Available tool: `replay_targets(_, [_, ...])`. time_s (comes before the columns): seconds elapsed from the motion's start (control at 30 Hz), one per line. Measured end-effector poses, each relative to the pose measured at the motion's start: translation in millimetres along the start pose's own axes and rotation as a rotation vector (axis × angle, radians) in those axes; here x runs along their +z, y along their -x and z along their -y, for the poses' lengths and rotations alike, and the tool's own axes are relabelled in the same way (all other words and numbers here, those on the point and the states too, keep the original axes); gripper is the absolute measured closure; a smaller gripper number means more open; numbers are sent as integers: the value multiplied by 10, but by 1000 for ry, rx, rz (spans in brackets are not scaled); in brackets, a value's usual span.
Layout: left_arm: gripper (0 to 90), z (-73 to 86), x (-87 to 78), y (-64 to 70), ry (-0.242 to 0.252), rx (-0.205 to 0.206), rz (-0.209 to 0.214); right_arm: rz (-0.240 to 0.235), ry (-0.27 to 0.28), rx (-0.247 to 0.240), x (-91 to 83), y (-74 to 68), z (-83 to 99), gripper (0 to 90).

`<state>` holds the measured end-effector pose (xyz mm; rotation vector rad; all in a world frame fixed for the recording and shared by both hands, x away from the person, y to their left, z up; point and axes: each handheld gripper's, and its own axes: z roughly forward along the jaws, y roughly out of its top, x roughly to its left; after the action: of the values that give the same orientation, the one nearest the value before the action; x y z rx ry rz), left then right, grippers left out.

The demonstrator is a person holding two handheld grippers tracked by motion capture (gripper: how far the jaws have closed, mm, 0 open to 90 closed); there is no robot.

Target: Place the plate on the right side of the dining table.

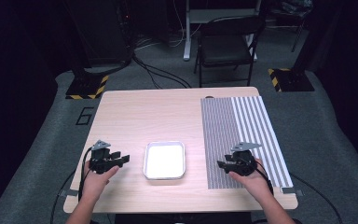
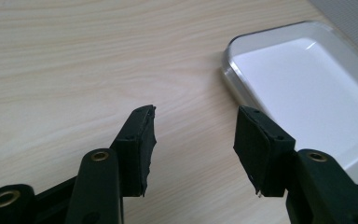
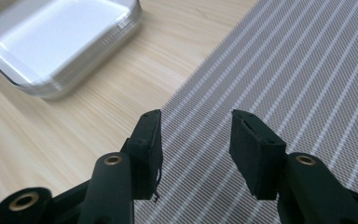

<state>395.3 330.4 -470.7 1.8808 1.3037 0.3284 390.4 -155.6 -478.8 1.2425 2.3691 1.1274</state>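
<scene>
Left gripper jaws stood wide apart, nothing between them, over bare wooden table. Right gripper jaws likewise wide, nothing held, over edge of striped mat. White tray sat between both grippers, near front of table, just beside mat. Black chair stood beyond table's far edge.

Light falls from above onto bench; room beyond dark, high view soft and grainy. White tray glares, washed out at centre. Gripper views: near jaws sharp, tray blurred at 10 o'clock in right gripper view.
</scene>
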Motion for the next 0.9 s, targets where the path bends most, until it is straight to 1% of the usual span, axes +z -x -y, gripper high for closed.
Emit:
replay_targets(0.03, [487, -39, -9, 30, 5, 10, 6, -18, 11, 5, -21, -23, -37, 538])
replay_targets(0.1, [493, -109, -26, 83, 1, 24, 2, -27, 32, 10, -51, -66, -89, 537])
replay_targets(0.17, [498, -163, -26, 111, 16, 34, 14, -41, 49, 12, -66, -92, -130, 535])
replay_targets(0.23, [498, -178, -5, 119, 21, 36, 18, -51, 63, 21, -63, -96, -155, 531])
replay_targets(0.3, [499, -169, 40, 120, 19, 33, 34, -62, 68, 42, -46, -91, -167, 535])
replay_targets(0.33, [499, -160, 58, 124, 16, 28, 40, -72, 64, 56, -35, -88, -172, 541])
replay_targets(0.37, [497, -146, 91, 127, 12, 30, 59, -76, 63, 65, -23, -91, -176, 542])
replay_targets(0.43, [496, -124, 147, 136, 5, 42, 69, -82, 54, 73, 8, -102, -185, 542])
replay_targets(0.5, [499, -105, 204, 136, -12, 53, 75, -93, 47, 80, 52, -127, -193, 550])
replay_targets(0.57, [499, -82, 263, 148, -19, 40, 78, -96, 38, 85, 88, -157, -200, 550])
replay_targets(0.6, [499, -79, 281, 154, -29, 45, 76, -98, 38, 81, 117, -176, -205, 547])
replay_targets(0.63, [499, -78, 303, 160, -32, 65, 72, -101, 39, 82, 132, -189, -208, 546])
replay_targets(0.73, [497, -90, 337, 181, -37, 74, 86, -101, 40, 76, 184, -227, -224, 543])
replay_targets(0.77, [496, -106, 344, 185, -47, 84, 88, -104, 39, 79, 195, -232, -229, 542])
replay_targets(0.83, [497, -117, 365, 194, -49, 83, 93, -114, 37, 89, 224, -250, -253, 541])
replay_targets(0.9, [497, -115, 388, 196, -59, 100, 94, -123, 36, 97, 245, -266, -271, 542])
